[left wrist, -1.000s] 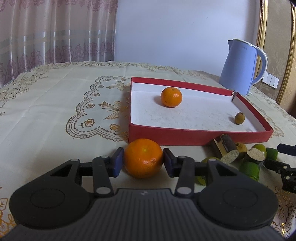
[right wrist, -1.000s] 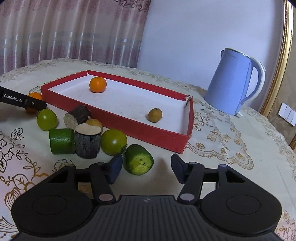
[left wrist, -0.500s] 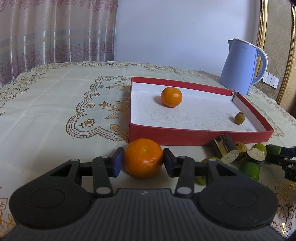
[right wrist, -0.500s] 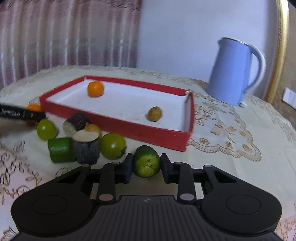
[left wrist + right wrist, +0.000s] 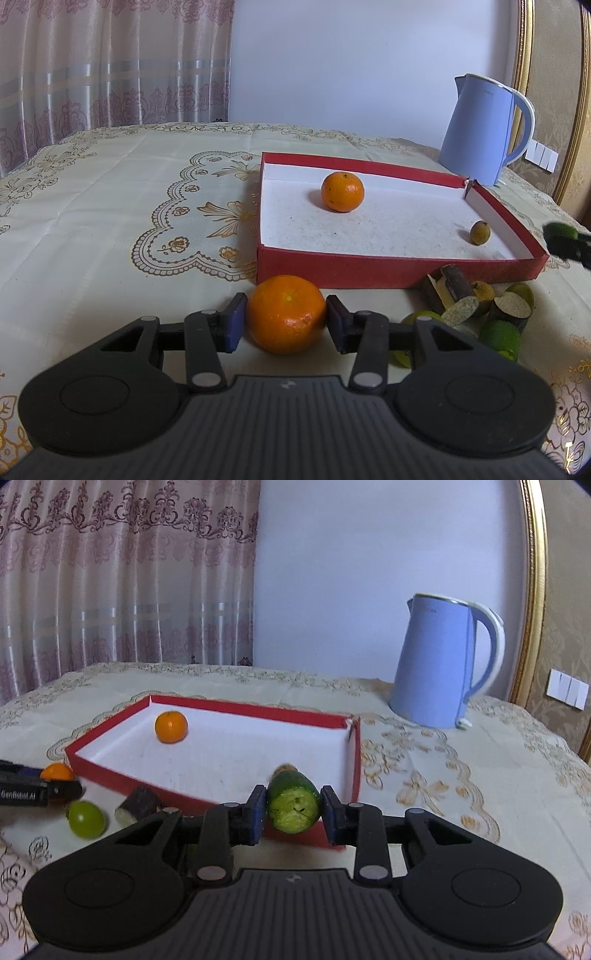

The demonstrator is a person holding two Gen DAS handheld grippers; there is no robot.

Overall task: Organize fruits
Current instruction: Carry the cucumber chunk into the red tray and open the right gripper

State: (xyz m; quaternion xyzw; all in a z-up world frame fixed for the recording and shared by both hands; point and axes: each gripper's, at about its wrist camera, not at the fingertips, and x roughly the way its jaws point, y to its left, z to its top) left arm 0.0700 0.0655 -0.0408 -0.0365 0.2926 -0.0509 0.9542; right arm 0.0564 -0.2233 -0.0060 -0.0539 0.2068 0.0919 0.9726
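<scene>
1. Right claw (image 5: 293, 812): both pads press the flanks of a green cut fruit piece (image 5: 293, 802), cut face toward the camera, held clear of the worktop over the near wall of the red tray (image 5: 110, 771), close to its right corner.
2. Left claw (image 5: 283, 322): narrow, a pad on either side of a large orange (image 5: 286, 314) that rests on the worktop (image 5: 110, 221) just outside the tray's near wall, at its left corner; the pads look to be touching the peel.
3. Red tray, white floor: holds a second orange (image 5: 342, 192) toward the far left corner and a small brownish fruit (image 5: 480, 232) against the right wall.
4. Loose heap on the worktop along the tray's near wall, toward its right end: dark-skinned cut stem pieces (image 5: 456, 291), pale cut faces showing; a green round fruit (image 5: 86, 819); a lime-green piece (image 5: 500, 334); a small yellowish fruit (image 5: 482, 291) among them.
5. Blue kettle (image 5: 439, 661): upright on the worktop beyond the tray's far right corner, handle to the right.
6. Worktop cover: cream cloth with a gold floral pattern; curtain (image 5: 122, 572) behind the far edge.
</scene>
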